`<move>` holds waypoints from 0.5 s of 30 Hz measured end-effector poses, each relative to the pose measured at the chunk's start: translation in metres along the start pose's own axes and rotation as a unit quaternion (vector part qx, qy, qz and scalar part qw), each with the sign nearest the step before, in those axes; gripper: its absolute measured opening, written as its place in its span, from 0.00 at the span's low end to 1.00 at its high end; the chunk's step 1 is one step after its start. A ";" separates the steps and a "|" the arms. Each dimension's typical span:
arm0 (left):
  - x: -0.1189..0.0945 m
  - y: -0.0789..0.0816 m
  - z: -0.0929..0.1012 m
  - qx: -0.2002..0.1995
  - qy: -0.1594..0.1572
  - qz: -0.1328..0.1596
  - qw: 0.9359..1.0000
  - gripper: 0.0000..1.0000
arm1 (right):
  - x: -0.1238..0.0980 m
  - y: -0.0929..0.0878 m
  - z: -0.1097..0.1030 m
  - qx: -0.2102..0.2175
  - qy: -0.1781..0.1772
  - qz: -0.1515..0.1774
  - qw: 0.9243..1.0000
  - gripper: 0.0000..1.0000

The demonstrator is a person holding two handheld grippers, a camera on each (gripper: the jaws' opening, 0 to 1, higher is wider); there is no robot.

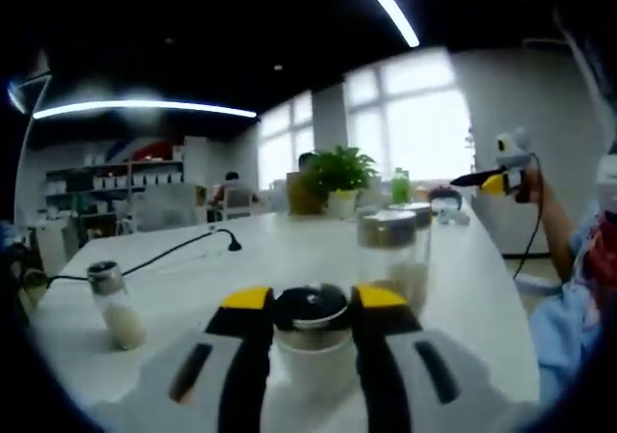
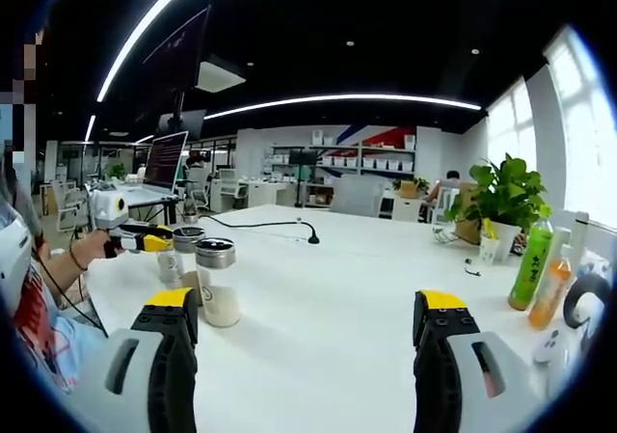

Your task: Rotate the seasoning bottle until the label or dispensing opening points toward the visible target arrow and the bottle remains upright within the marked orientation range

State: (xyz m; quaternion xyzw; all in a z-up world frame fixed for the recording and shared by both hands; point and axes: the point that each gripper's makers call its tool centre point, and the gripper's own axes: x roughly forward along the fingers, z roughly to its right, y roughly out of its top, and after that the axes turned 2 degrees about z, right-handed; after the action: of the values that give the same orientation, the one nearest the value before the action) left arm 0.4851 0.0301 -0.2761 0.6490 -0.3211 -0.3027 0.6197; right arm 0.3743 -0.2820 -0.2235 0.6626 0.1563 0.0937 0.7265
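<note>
White worktop (image 1: 289, 250), long, running back toward bright windows and shelving; same worktop (image 2: 337, 288) in the right gripper view, broad and bare at centre.

Left hand-held gripper (image 1: 310, 303), black jaws with yellow tips rising from the bottom of the left gripper view, closed against both sides of a seasoning bottle (image 1: 310, 341): clear body, pale contents, dark cap between the yellow tips, upright on the worktop. In the right gripper view, same gripper (image 2: 135, 240) at far left, held by a person's hand (image 2: 82, 250), reaching to the cluster of jars.

Right hand-held gripper (image 2: 307, 312), jaws spread wide apart, nothing between them, above bare worktop. In the left gripper view, same gripper (image 1: 501, 177) at far right, raised off the worktop in a hand.

Potted plant (image 1: 339, 177) at the far end of the worktop; also at right (image 2: 501, 206) in the right gripper view.

Two metal-lidded glass jars (image 1: 393, 259) just behind the gripped bottle, part-filled with white grains; one near jar (image 2: 217, 284) standing beside the left jaw in the right gripper view.

Green drink bottle (image 2: 532, 264) and orange drink bottle (image 2: 552, 288) side by side at right.

Small shaker (image 1: 116, 303), silver-capped, standing alone at left, well apart from the gripped bottle.

Black cable (image 1: 164, 255) trailing across the worktop behind the shaker.
</note>
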 end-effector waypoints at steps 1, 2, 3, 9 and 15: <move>0.000 0.000 0.000 -0.001 -0.003 0.000 1.000 0.33 | 0.001 -0.001 0.000 0.002 0.000 -0.001 1.000 0.96; 0.001 0.000 -0.001 -0.003 -0.009 0.000 1.000 0.33 | 0.001 -0.001 0.001 0.004 -0.001 -0.001 1.000 0.96; 0.001 0.000 -0.001 -0.002 -0.015 -0.002 1.000 0.33 | 0.001 -0.001 0.001 0.005 -0.001 -0.001 1.000 0.95; 0.003 -0.001 0.001 0.006 -0.046 -0.016 0.999 0.33 | 0.002 -0.001 0.001 0.004 -0.001 0.001 1.000 0.95; 0.004 -0.001 0.002 0.006 -0.072 -0.012 0.997 0.33 | 0.002 0.001 -0.001 -0.005 0.006 0.004 1.000 0.97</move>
State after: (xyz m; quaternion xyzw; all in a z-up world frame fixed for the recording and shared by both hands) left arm 0.4860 0.0263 -0.2770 0.6329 -0.3589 -0.3544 0.5874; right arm 0.3756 -0.2801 -0.2228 0.6590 0.1573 0.1017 0.7284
